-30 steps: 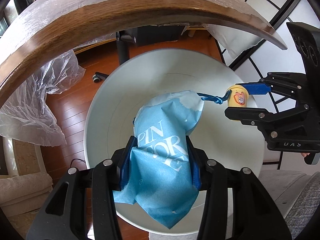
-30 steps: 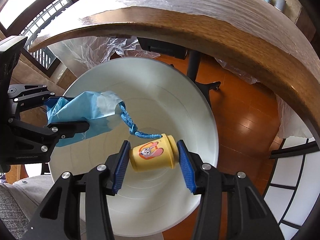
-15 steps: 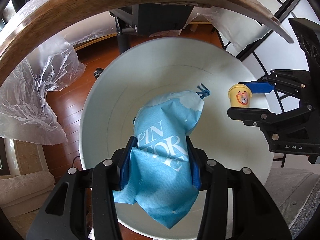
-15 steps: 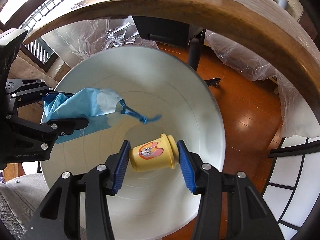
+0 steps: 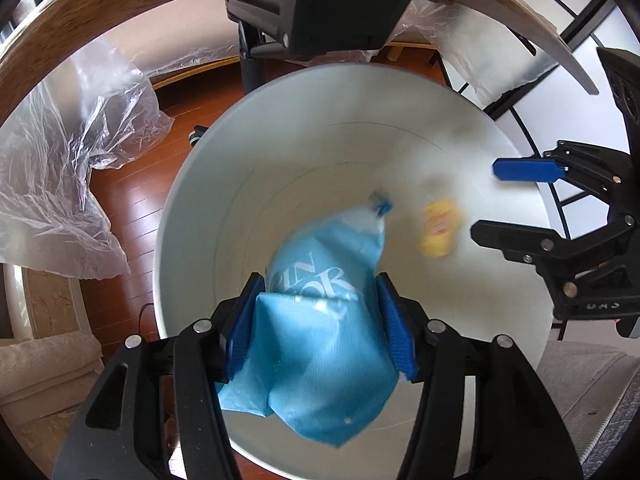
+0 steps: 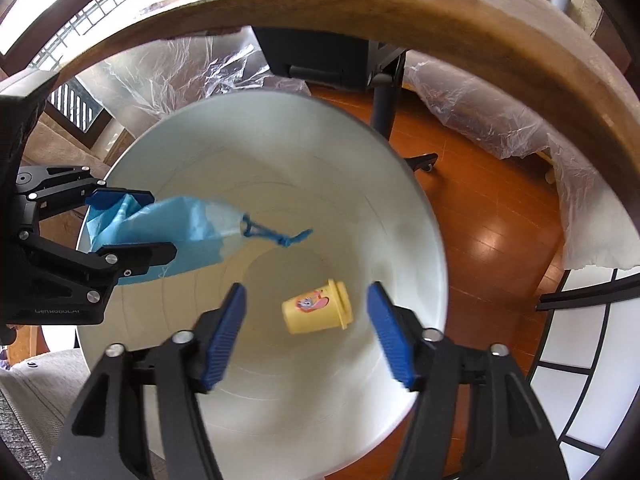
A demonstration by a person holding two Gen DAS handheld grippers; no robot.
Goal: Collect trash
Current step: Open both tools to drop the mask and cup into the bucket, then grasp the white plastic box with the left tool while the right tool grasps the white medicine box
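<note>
Over a white bin (image 6: 420,216), the right gripper (image 6: 306,334) opens wide, its yellow cup (image 6: 318,312) dropping free between the jaws. The left gripper (image 5: 320,326) loosens around a blue bag (image 5: 324,344) hanging lengthwise, directly above the bin.

A lived-in home room: polished wood floor (image 6: 492,216) lies beyond the fingers, with a wooden table (image 6: 460,12) edge arching above them. An office chair (image 5: 320,12) base stands past the white bin (image 6: 416,208), lattice screens (image 5: 532,8) and a sofa (image 5: 44,364) at the sides.
</note>
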